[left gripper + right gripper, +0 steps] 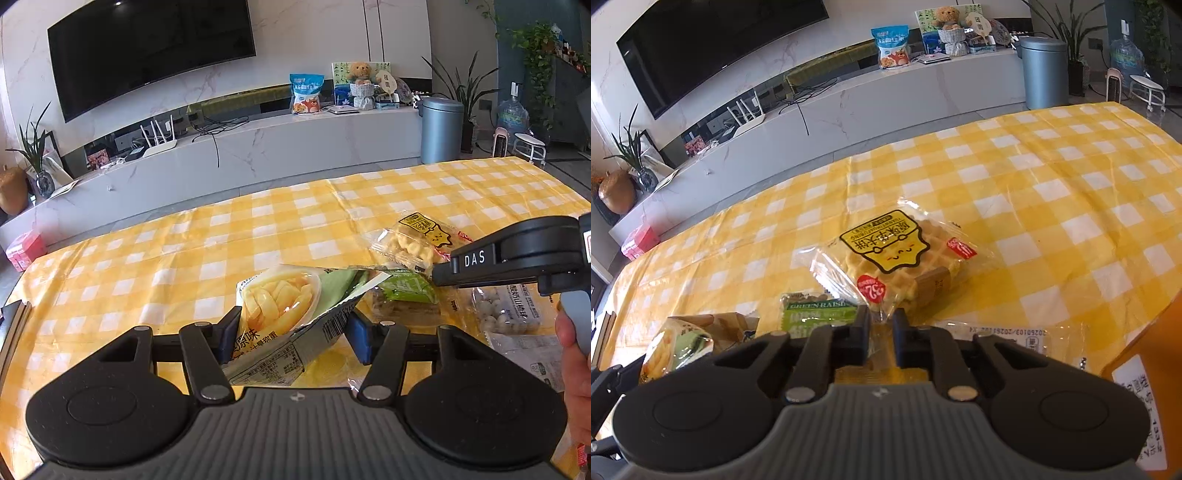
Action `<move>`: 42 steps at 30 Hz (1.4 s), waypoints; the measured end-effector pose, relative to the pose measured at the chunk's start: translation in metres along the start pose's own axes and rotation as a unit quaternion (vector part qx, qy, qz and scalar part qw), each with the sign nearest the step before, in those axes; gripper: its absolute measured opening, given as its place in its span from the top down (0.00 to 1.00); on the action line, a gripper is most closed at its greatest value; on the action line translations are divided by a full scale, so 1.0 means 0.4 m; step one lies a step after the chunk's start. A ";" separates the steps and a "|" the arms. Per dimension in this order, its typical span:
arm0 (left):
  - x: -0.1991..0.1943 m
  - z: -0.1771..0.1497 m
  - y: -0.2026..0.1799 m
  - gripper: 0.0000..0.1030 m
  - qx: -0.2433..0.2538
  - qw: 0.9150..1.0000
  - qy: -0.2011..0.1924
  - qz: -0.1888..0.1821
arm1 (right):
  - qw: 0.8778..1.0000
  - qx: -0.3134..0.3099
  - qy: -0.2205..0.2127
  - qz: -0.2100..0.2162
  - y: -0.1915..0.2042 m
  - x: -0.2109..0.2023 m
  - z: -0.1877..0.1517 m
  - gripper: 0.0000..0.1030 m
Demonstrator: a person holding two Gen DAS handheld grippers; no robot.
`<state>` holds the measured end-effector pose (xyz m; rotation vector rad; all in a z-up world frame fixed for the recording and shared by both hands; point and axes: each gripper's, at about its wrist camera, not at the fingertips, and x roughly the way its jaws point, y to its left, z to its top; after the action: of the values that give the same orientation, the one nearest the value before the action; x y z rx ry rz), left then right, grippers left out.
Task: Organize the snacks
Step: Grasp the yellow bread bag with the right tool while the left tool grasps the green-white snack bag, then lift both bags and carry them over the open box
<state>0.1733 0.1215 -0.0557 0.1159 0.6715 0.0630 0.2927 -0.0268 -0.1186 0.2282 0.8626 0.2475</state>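
Now both claws hold snacks

Now the left claw point(291, 328) squeezes the fries bag point(280, 306) near the table's point(184, 258) front edge. Next to it lies a green raisin pack point(816, 314). On the right, the right claw point(881, 332) pinches the clear wrapper edge of the waffle pack point(897, 258).

Both wrist views close, angled down — sharing tablecloth point(369, 206).

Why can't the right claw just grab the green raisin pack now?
Probably not yet: the right claw is already shut on the clear waffle wrapper's edge. The green raisin pack lies uncovered beside it, so letting go first would free the way.
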 end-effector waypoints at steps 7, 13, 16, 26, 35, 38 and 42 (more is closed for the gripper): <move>-0.032 0.008 -0.007 0.35 -0.001 1.000 -0.012 -0.020 | 0.999 -0.029 -0.019 -0.001 0.001 -0.033 0.004 1.00; -0.077 0.009 -0.015 0.35 -0.009 0.999 -0.018 -0.026 | 0.998 -0.056 -0.037 -0.001 0.011 -0.085 0.003 1.00; -0.094 0.004 -0.020 0.35 -0.010 0.999 -0.019 -0.027 | 0.996 -0.076 -0.047 0.002 0.015 -0.120 -0.001 1.00; -0.188 -0.032 -0.020 0.35 -0.045 0.999 -0.009 -0.027 | 0.985 -0.157 -0.068 0.029 0.028 -0.270 -0.074 1.00; -0.286 -0.047 -0.051 0.35 -0.045 0.998 -0.018 -0.034 | 0.972 -0.215 -0.080 0.053 0.009 -0.410 -0.137 1.00; -0.323 -0.043 -0.065 0.35 -0.036 0.998 -0.030 -0.038 | 0.964 -0.239 -0.095 0.062 0.008 -0.462 -0.152 1.00; -0.372 -0.030 -0.085 0.35 -0.029 0.997 -0.049 -0.046 | 0.957 -0.257 -0.115 0.071 -0.005 -0.537 -0.159 1.00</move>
<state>0.0504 0.0748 0.0224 0.0323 0.5748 -0.0123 0.1097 -0.0878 -0.0049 -0.1673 0.5275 0.5596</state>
